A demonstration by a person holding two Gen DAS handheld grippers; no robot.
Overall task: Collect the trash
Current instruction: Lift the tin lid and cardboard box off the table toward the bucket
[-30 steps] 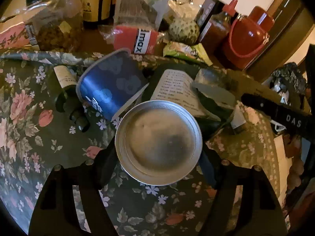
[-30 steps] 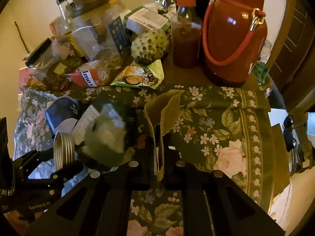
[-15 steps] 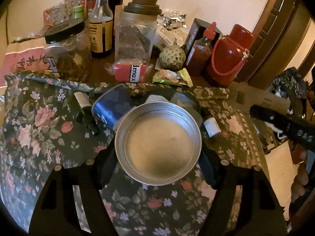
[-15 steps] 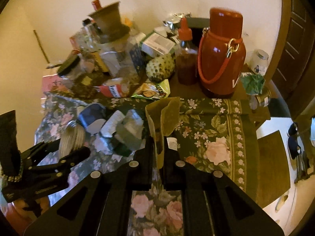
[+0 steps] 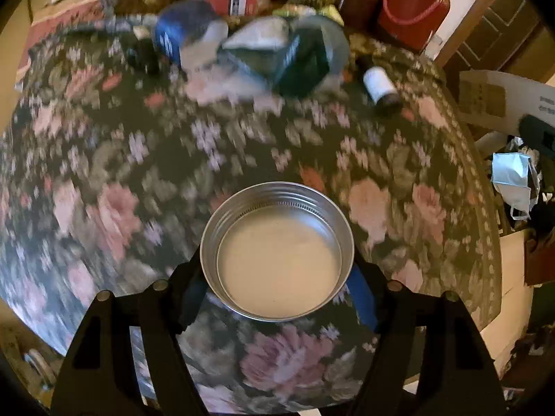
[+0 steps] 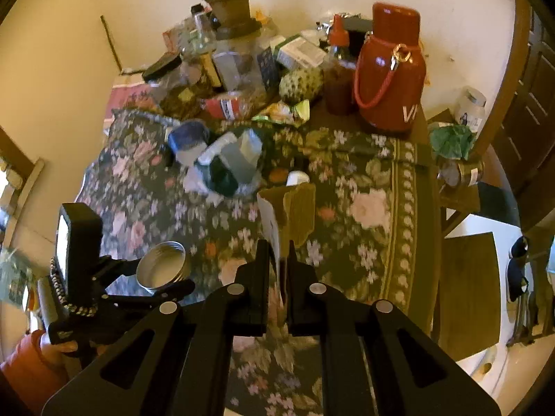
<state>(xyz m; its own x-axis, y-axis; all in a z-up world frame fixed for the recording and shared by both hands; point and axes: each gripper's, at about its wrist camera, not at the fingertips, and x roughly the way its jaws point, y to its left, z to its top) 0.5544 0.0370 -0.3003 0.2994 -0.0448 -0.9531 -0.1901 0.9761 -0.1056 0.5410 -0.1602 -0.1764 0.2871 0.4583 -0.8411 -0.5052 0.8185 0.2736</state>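
Left hand-held gripper clamps metal lid lower centre, right hand-held gripper pinches cardboard scrap; both lifted for binning.

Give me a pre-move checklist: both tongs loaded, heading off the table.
1. Left tongs shut on metal lid: ok.
2. Lid clear of the floral tablecloth: ok, lifted in the right wrist view.
3. Right tongs shut on cardboard piece: ok.
4. Cardboard grip depth: cannot tell, only its lower edge is pinched.
5. Bin location: cannot tell, none in view.
6. Trash left: not ok, blue cup and green wrapper remain.
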